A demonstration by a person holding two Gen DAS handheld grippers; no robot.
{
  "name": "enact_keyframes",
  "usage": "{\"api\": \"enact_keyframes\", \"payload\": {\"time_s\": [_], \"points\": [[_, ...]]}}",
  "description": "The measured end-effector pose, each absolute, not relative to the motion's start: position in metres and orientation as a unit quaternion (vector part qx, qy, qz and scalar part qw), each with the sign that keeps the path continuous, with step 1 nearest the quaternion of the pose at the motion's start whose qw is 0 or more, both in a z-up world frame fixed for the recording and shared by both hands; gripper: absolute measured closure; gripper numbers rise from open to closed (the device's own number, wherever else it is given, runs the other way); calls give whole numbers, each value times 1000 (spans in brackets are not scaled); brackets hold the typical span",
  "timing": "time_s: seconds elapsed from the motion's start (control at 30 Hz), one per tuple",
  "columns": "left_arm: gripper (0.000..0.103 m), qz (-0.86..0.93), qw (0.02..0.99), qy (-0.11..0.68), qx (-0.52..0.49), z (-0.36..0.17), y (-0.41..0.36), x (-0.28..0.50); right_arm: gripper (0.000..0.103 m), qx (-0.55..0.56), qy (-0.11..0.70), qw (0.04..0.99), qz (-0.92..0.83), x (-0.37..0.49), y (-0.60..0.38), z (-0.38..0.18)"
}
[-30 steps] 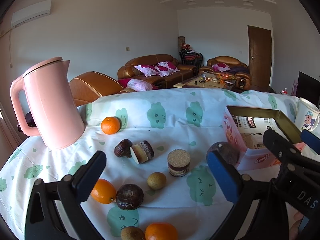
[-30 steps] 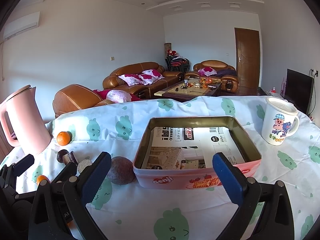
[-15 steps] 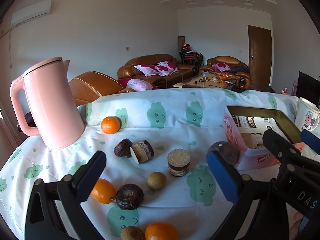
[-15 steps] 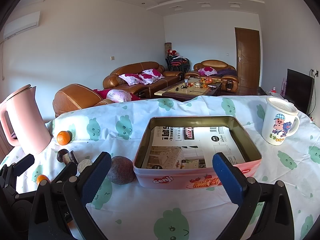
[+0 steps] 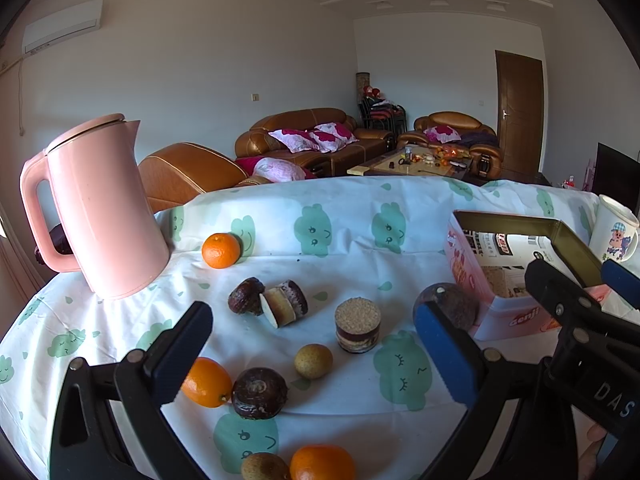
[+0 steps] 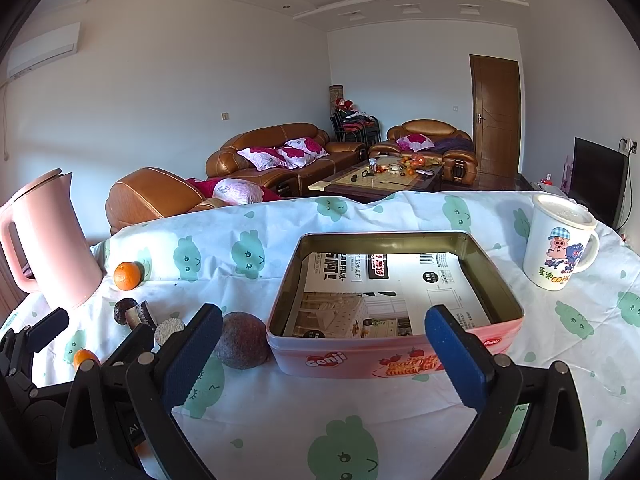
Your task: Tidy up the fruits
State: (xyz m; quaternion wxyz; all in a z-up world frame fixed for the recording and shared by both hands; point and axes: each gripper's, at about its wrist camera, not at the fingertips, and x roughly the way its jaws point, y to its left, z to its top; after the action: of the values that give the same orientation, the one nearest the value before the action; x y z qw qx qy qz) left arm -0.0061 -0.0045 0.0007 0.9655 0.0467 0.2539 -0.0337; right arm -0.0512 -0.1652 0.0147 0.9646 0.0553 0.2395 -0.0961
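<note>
Fruits and small cakes lie scattered on the cloud-print cloth. In the left wrist view an orange (image 5: 221, 250) sits by the kettle, a second orange (image 5: 206, 382) lies near my left finger, and a third orange (image 5: 322, 463) is at the bottom edge. A small yellow-brown fruit (image 5: 313, 361) lies mid-table. A dark round fruit (image 6: 242, 345) rests against the pink tin (image 6: 496, 280), whose bottom is lined with printed paper. My left gripper (image 5: 316, 344) hovers open above the fruits, holding nothing. In front of the tin, my right gripper (image 6: 324, 344) is open too.
A pink kettle (image 5: 100, 208) stands at the table's left. Beyond the tin on the right is a white cartoon mug (image 6: 558, 252). Chocolate cakes (image 5: 268, 302), a layered cake cup (image 5: 357, 325) and a dark muffin (image 5: 259, 392) sit among the fruits. Sofas stand behind the table.
</note>
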Motion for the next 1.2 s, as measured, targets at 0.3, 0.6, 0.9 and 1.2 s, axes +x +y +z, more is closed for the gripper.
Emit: {"api": "enact_keyframes", "payload": {"time_s": [0.3, 0.6, 0.9, 1.2], "points": [[0, -34, 965, 254, 47, 1, -4, -6, 1, 55, 239, 965, -96, -51, -165, 15], [0, -29, 964, 257, 56, 1, -4, -5, 1, 54, 240, 964, -96, -51, -165, 14], [0, 49, 965, 254, 34, 15, 67, 10, 1, 62, 262, 961, -60, -48, -161, 8], [0, 49, 947, 317, 15, 8, 122, 21, 8, 86, 339, 926, 144, -40, -117, -8]]}}
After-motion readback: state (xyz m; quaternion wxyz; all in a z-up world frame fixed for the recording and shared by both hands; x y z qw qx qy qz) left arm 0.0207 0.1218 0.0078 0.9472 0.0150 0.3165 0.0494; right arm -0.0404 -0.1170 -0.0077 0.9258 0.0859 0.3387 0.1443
